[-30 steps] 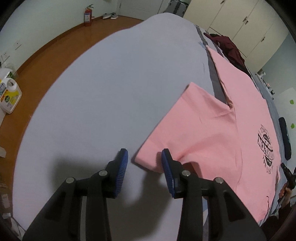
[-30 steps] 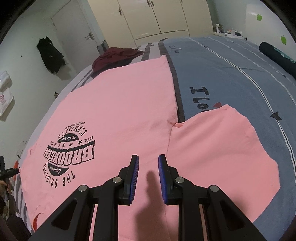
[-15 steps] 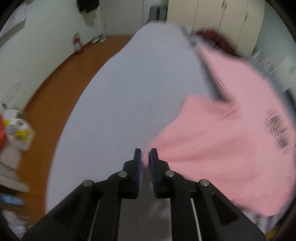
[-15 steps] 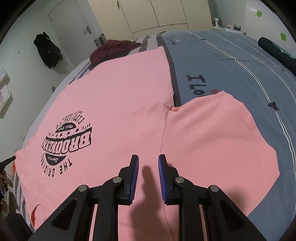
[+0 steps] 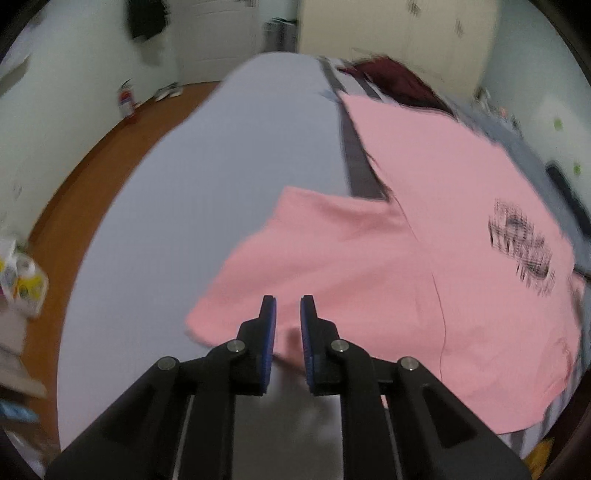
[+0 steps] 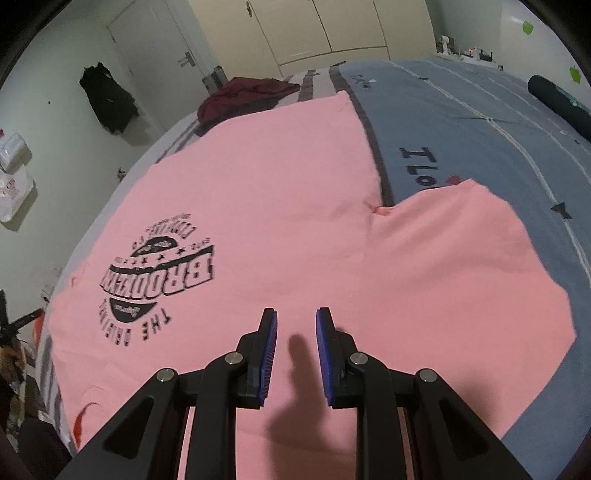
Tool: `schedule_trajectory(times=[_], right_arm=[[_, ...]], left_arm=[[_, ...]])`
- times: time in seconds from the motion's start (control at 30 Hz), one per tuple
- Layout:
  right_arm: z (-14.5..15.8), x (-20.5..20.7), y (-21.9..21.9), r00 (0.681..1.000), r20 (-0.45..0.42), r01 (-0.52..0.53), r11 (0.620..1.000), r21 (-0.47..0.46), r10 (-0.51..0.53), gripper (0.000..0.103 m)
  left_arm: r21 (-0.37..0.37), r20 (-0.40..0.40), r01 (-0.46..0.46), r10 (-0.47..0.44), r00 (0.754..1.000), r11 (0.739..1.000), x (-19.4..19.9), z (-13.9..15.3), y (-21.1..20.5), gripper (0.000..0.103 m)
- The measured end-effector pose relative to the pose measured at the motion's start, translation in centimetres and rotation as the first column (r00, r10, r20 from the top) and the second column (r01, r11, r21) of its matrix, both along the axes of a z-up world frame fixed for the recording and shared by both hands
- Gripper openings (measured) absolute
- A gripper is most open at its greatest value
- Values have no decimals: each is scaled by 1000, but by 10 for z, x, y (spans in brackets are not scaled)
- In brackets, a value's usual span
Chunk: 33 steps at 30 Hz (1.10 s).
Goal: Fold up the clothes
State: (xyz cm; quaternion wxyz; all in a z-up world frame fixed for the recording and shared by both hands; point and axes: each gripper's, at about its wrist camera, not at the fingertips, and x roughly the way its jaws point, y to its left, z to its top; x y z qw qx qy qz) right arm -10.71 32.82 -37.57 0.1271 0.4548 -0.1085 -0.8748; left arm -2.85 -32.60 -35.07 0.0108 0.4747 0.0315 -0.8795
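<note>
both views look steeply down along their own tongs from close above the bed (image 5: 229, 177). the left wrist view faces one sleeve's edge, blurred; the right wrist view faces the chest print. both share the pink shirt (image 6: 295, 221) and far wardrobes (image 6: 332, 26).

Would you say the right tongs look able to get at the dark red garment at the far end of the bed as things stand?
Probably not without moving along the bed. The right tongs hover over the near part of the pink T-shirt, and the dark red garment lies beyond the shirt's far edge. Nothing blocks the way, though.
</note>
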Motion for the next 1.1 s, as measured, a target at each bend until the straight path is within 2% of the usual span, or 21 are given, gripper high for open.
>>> schedule_trajectory(times=[0.17,0.23,0.33,0.4,0.5,0.6,0.7,0.77,0.83,0.9,1.07,1.1], right_arm=[[-1,6,-12,1000,0,-29,1000,-7,29,20],[-1,9,-15,999,-1,-43,999,-6,43,20],[-4,12,-15,999,7,-52,999,5,52,20],[-6,12,-15,998,13,-54,998,10,54,20],[-5,14,-16,999,9,-54,999,6,54,20],[-2,15,-17,999,-2,-52,999,-6,52,20],[1,16,-22,998,-14,-57,998,-27,56,20],[1,16,-26,998,-18,-62,997,-35,61,20],[0,16,-30,997,-19,-69,997,-38,68,20],[-1,16,-33,997,-20,-75,997,-35,74,20],[-3,14,-31,997,-17,-76,997,-29,76,20],[-4,14,-29,997,-14,-74,997,-29,74,20]], left_arm=[[-44,101,-16,20,995,999,9,-28,-12,10],[-91,97,-50,59,994,995,28,-34,-28,10],[-79,85,-157,163,983,984,47,-34,-58,10],[-80,46,-191,195,980,978,54,-23,-64,10],[-75,-70,-153,147,987,985,56,3,-46,10],[7,-117,-40,40,992,999,44,15,-15,10],[-2,-81,109,-109,991,994,25,3,31,10],[6,-46,163,-163,986,987,17,-9,49,10],[18,3,148,-148,989,989,17,-19,45,10],[33,25,85,-86,996,996,17,-29,25,10],[-11,21,-99,99,995,995,26,-34,-42,10],[-27,21,-124,125,992,992,29,-34,-55,7]])
